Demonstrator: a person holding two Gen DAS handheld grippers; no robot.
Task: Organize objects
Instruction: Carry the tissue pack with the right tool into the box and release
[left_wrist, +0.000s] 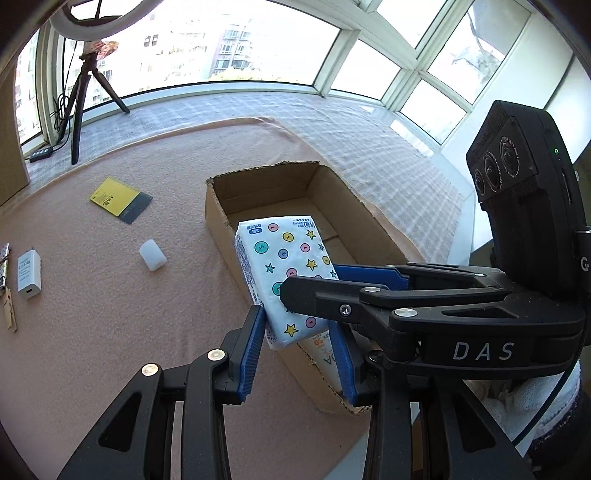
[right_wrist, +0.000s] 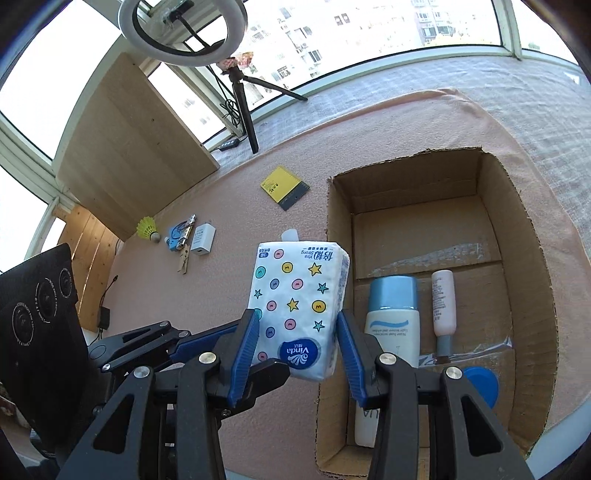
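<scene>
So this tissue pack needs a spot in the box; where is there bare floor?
The far half of the cardboard box is bare. The near half is crowded: blue-capped bottle, pink bottle, blue lid.

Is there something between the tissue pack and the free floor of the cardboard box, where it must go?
Nothing visible blocks the way. Both grippers hold the tissue pack above the box's near-left wall. The far half of the cardboard box is bare; the blue-capped bottle and pink bottle lie in the near half.

Pink cloth (right_wrist: 236, 435) under cardboard box (right_wrist: 532, 295), scattered items.
</scene>
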